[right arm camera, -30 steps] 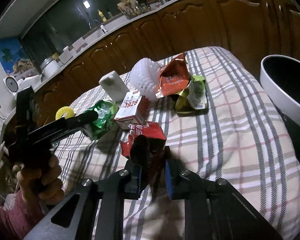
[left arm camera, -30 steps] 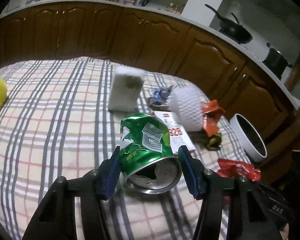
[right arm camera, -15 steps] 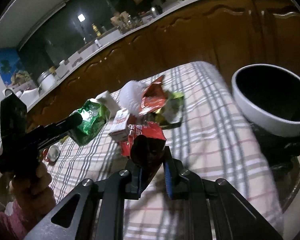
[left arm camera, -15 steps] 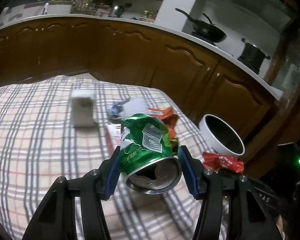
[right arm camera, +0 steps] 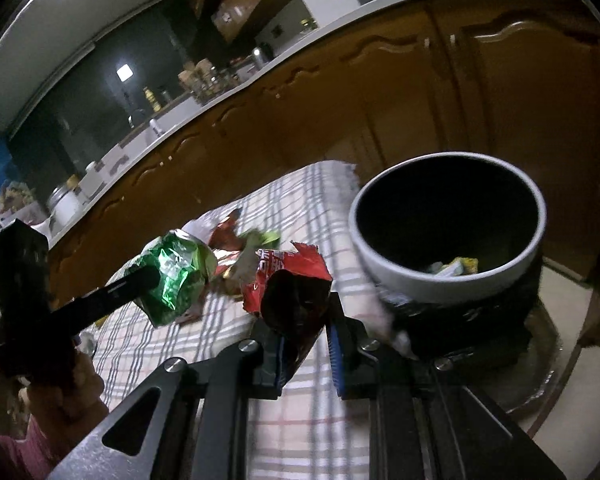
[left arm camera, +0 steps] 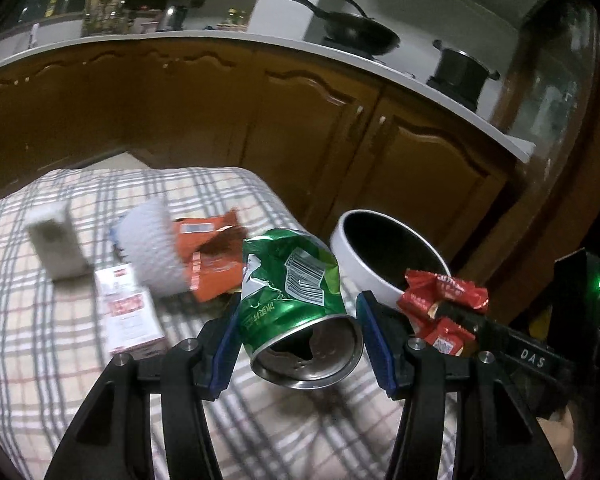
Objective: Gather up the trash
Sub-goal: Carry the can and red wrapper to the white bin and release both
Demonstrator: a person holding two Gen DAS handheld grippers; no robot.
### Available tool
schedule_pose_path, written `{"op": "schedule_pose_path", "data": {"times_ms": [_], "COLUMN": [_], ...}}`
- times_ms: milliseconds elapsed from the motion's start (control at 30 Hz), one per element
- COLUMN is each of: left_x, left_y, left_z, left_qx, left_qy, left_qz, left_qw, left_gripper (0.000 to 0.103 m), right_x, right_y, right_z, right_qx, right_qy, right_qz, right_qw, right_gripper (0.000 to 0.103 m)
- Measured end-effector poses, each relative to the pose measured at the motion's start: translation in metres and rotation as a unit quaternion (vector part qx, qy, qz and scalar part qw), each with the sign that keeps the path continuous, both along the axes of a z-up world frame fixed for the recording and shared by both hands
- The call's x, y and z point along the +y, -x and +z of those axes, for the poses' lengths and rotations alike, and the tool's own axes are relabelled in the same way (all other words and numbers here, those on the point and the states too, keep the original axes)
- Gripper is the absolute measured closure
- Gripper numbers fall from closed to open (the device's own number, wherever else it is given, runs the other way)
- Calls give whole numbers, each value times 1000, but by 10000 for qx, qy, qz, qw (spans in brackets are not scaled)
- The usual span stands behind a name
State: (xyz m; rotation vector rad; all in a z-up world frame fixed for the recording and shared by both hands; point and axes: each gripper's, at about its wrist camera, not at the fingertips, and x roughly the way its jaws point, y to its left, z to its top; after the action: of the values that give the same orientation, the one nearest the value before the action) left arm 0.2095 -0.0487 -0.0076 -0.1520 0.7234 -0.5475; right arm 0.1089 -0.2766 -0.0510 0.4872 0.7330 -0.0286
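Note:
My left gripper (left arm camera: 298, 334) is shut on a crushed green can (left arm camera: 292, 292) and holds it above the checked tablecloth; the can also shows in the right wrist view (right arm camera: 172, 276). My right gripper (right arm camera: 306, 344) holds a torn red wrapper (right arm camera: 288, 288), its jaws a little apart around it; the wrapper also shows in the left wrist view (left arm camera: 440, 300). A white bin with a black inside (right arm camera: 380, 236) stands just past the table's right end, close ahead of both grippers, with some scraps inside. It also shows in the left wrist view (left arm camera: 352, 256).
On the tablecloth (left arm camera: 40, 340) lie an orange wrapper (left arm camera: 208, 256), a white foam net (left arm camera: 152, 248), a small red-and-white carton (left arm camera: 128, 312) and a white block (left arm camera: 54, 240). Brown kitchen cabinets (left arm camera: 300, 128) run behind the table and bin.
Both grippers have lifted and swung right with their loads, from over the trash pile to the table's end by the bin. The right jaws have opened slightly around the wrapper.

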Motion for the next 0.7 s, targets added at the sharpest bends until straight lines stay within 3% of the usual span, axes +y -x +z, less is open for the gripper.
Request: {"op": "schedule_pose_path", "data": {"times_ms": [700], "left_x": [-107], "left_y": [-58], "left_z": [-12], "left_qx": [-101], "left_qy": [-203], "left_qz": [-633], "left_qw": [9977], "left_gripper": [49], "right_x": [-93], "right_y": [-4], "right_z": [2], "right_qx": [86], "right_qy": [280], "right_qz": [-717], "right_qw": [9970], "right_gripper": [86]}}
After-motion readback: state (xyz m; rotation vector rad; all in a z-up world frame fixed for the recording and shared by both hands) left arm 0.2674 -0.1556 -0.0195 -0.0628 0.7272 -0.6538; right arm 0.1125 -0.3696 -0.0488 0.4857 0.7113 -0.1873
